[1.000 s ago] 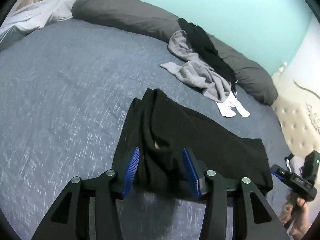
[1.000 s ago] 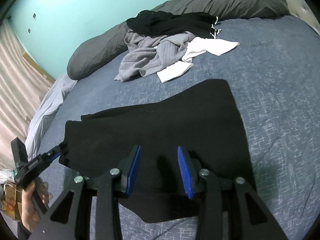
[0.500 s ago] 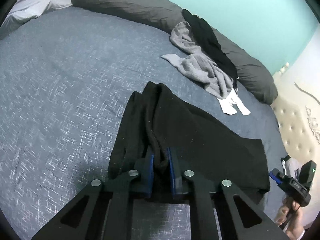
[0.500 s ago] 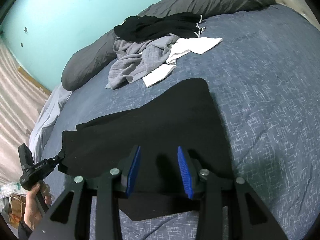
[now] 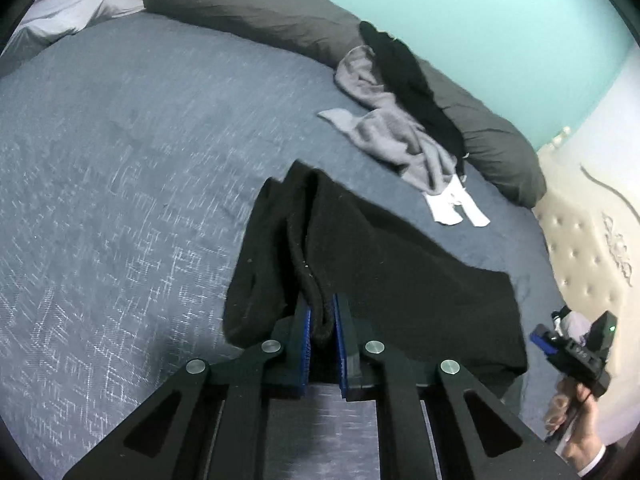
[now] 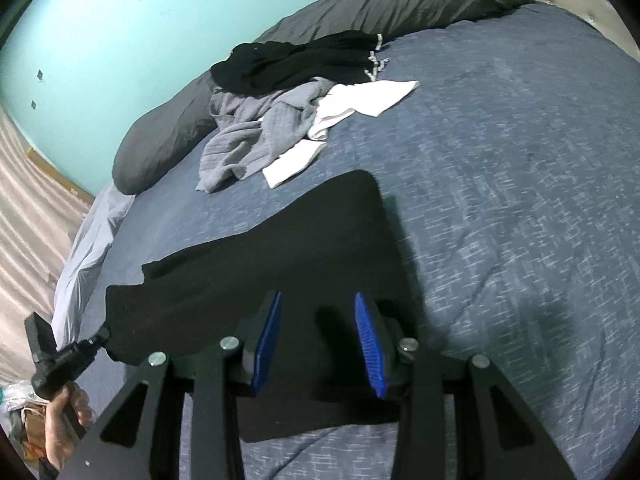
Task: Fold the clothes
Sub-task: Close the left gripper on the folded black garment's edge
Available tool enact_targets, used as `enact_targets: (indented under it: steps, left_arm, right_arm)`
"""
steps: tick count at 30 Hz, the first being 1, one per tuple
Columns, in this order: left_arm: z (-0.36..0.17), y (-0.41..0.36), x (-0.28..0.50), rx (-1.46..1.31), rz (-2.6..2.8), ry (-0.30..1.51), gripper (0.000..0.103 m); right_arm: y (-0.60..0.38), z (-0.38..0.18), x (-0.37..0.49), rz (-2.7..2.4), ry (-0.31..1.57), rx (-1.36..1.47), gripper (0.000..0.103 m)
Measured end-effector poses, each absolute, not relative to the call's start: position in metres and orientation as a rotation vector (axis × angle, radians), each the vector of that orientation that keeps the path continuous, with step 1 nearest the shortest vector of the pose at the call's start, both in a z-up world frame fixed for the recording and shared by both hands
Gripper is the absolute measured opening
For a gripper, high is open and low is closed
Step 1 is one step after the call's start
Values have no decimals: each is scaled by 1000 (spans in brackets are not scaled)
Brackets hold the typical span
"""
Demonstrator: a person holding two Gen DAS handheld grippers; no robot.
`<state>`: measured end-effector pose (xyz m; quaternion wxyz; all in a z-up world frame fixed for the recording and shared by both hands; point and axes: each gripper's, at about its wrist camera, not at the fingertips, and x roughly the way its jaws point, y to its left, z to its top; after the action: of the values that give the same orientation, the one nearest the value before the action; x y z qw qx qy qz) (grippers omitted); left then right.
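Observation:
A black garment (image 5: pixel 384 264) lies spread on the blue-grey bed (image 5: pixel 100 168). My left gripper (image 5: pixel 321 312) is shut on a bunched edge of it at its near left end, and that end is lifted into a ridge. In the right wrist view the same black garment (image 6: pixel 280 248) lies flat, and my right gripper (image 6: pixel 318 320) hovers open over its near edge with nothing between the blue pads. The right gripper (image 5: pixel 576 352) shows at the lower right of the left wrist view, the left gripper (image 6: pixel 64 356) at the lower left of the right wrist view.
A heap of a grey garment (image 6: pixel 260 132), a black garment (image 6: pixel 296 60) and a white one (image 6: pixel 360 100) lies at the far side against a long dark-grey pillow (image 5: pixel 280 12). A pale sheet (image 6: pixel 84 240) hangs off one bed side. A tufted headboard (image 5: pixel 584 240) stands at the right.
My left gripper closed on the black garment's edge and pulled it up into a ridge. The right gripper stayed open over the near edge, shifting slightly.

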<state>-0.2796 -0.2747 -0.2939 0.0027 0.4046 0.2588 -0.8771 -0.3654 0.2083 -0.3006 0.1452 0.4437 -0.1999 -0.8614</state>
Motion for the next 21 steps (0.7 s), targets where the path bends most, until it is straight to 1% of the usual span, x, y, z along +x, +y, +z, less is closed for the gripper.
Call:
enact_targets:
  steps: [2,5,7,8,10,11,12,15,17,18,21]
  left_arm:
    - [-302,-279,-283,1277,-2740,825,12]
    - [-307,-282,-286,1273,-2736,827,14]
    - [-308,-283,-285,1267,-2738,846,16]
    - [-306,-285,-284,1256,-2741,846,20]
    - [-302,-288,-280,1217,-2743,830,31]
    - [-300,-290,-279,1206,-2744,827,39]
    - [-300,-292,-279,1201,-2742,829,42]
    - [-302,-302,-283,1203,-2722,843,44]
    - [-306,-307,-288,1218,-2714,861,50]
    - [-309,-309,-291,1228,-2713,879,51]
    - [-315,-311,-297,1257,-2726,910,52]
  right_arm:
    - [214,-305,-369,-2487,-570,1311,54]
    - [225,-316,-375,-2476,-596,1358,55]
    - [230,-324,-379,-2456,-616,1383,57]
    - [232,-327,-381,-2449,-617,1393,58]
    - [234,-332,-384,-2426,-630,1399,60]
    - [234,-333,-386,-2413,-640,1399,60]
    - [235,-335,-388,-2400,-649,1399,61]
    - [237,-340,-394,-2359,-677,1399,62]
    - [239,-343,-398,-2332,-696,1398,62]
    - [239,-345,-400,-2321,-704,1398,63]
    - [239,-349,-404,-2298,-724,1398,63]
